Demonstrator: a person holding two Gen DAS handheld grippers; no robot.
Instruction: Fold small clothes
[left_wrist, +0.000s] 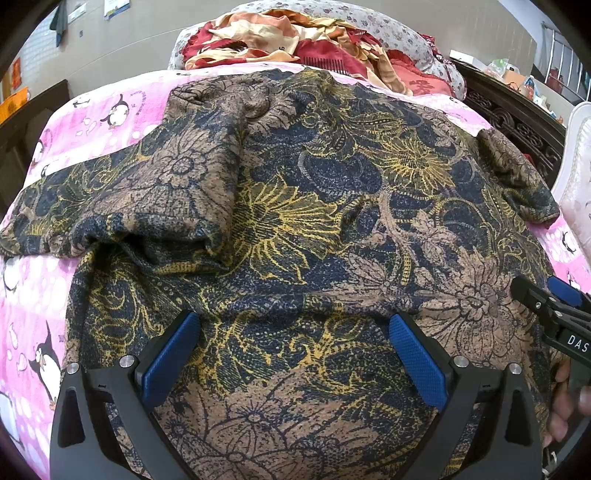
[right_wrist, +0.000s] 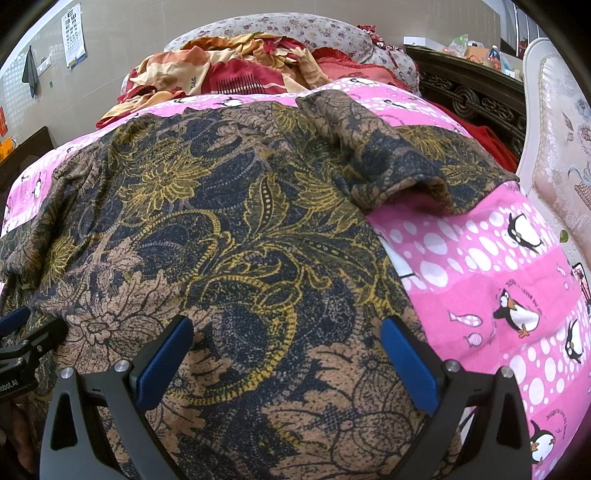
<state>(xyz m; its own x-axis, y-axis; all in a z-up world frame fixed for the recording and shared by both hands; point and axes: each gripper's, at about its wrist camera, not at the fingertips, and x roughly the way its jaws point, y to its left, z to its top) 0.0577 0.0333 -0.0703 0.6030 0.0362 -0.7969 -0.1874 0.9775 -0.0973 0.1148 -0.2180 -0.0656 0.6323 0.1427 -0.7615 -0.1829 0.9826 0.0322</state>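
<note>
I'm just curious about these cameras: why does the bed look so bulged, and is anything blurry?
Left wrist view: fisheye bends the flowered garment and pink sheet into a dome, dark corners, sharp focus. Right wrist view: same bulge, even light, the headboard curves.

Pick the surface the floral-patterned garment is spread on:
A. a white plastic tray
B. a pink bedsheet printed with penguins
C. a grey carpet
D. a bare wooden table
B: the floral-patterned garment lies spread over the pink penguin-print bedsheet, which shows on both sides of it in the left wrist view too, while the left gripper and right gripper are open above the fabric.
</note>
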